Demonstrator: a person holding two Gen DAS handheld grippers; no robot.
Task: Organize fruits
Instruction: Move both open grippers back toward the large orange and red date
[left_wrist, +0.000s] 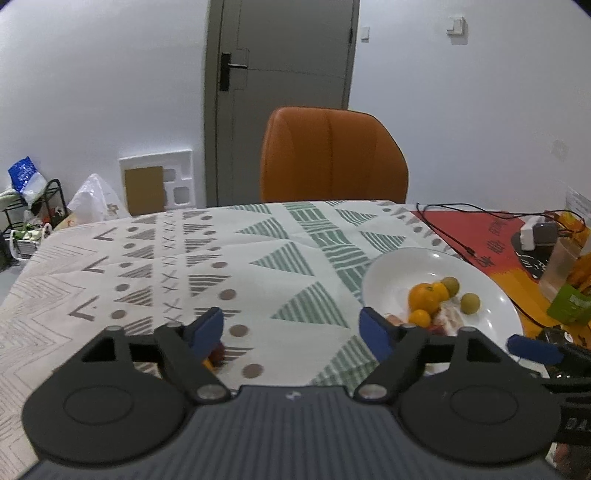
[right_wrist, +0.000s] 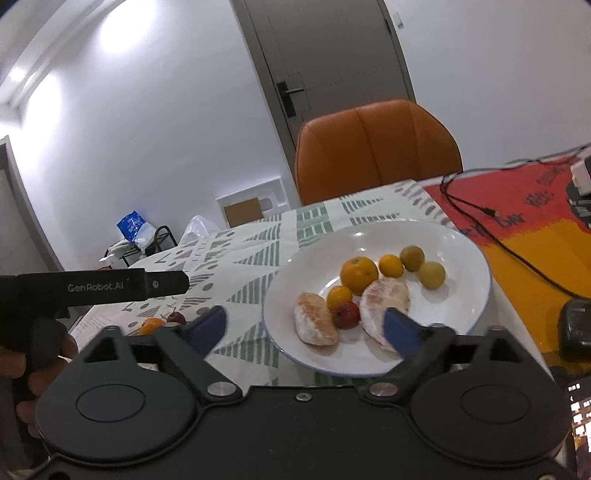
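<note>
Most fruit sits on the plate already. A small orange and red fruit wait on the tabletop. Your left gripper and right gripper are both spread wide, holding nothing.

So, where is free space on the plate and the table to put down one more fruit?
The white plate is bare along its far-left rim, behind the big orange. Its near half is crowded with two peeled segments and a small red fruit. The patterned tablecloth left of the plate is wide open.
</note>
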